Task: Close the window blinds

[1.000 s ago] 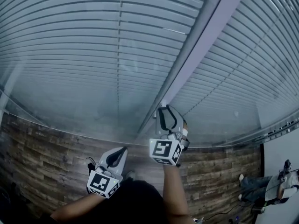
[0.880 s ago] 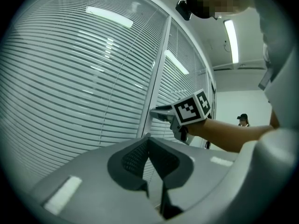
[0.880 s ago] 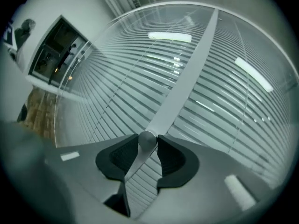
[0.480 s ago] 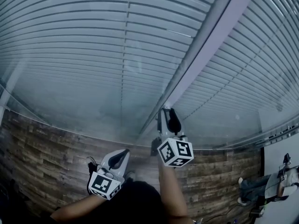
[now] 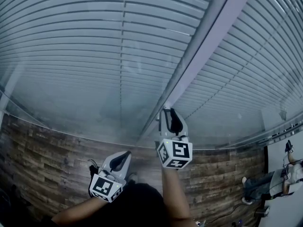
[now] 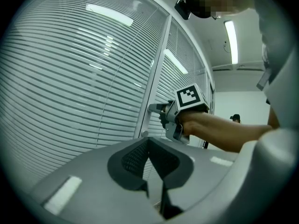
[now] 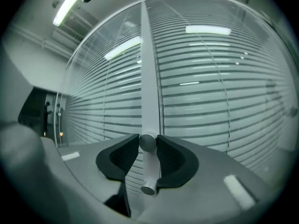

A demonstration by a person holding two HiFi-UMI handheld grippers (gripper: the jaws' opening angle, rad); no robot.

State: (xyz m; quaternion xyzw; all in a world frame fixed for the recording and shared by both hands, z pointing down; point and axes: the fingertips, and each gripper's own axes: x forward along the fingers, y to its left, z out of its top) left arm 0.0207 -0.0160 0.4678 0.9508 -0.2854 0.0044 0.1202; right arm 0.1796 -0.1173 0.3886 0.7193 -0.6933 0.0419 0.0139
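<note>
Brown wood-plank flooring (image 5: 42, 145) is stretching across the bottom of the head view. At its far right, 1 person (image 5: 272, 183) in jeans is standing beside a white wall (image 5: 279, 157). Overhead, 1 long ceiling light (image 6: 230, 41) is glowing in the left gripper view. Another ceiling light (image 7: 67, 7) is shining in the right gripper view, above a dark opening (image 7: 39, 108).

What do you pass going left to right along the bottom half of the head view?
Left claw → right claw, its jaws having just closed further on the tilt knob between them → bystander at the far right edge.
</note>
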